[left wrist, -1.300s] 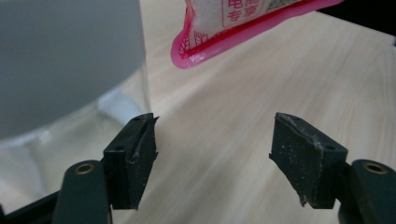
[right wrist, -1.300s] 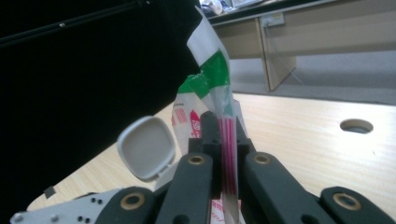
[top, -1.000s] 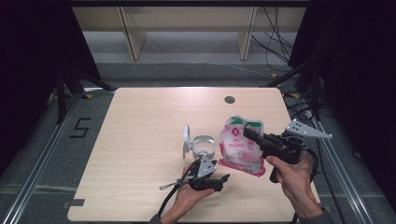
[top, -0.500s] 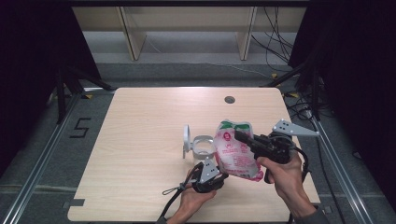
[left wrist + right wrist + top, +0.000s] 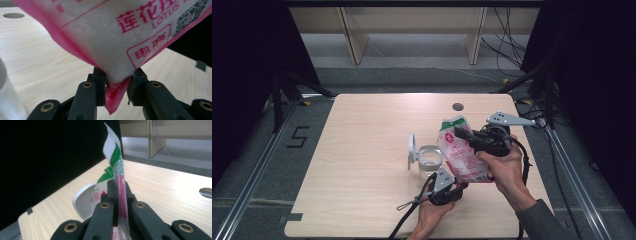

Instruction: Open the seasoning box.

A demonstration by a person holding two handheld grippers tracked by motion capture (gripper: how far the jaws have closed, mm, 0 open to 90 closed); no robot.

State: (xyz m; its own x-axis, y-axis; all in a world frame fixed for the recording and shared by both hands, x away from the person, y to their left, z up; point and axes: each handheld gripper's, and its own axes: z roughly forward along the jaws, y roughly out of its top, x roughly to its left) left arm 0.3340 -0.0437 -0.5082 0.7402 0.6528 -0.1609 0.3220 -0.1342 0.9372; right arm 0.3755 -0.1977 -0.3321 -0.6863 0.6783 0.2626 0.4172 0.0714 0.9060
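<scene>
Your pink bag (image 5: 463,153) hangs tilted above the counter (image 5: 362,150), its long axis running from the green-and-white top down toward you. Your right tongs (image 5: 460,133) are clamped flat on the top seam; your left tongs (image 5: 457,184) have just been closing and now pinch the bottom corner. The open glass jar (image 5: 430,159) stands just to the bag's left, nearer your left hand. The bag is pink-edged and translucent, printed in red, and holds white grains.
</scene>
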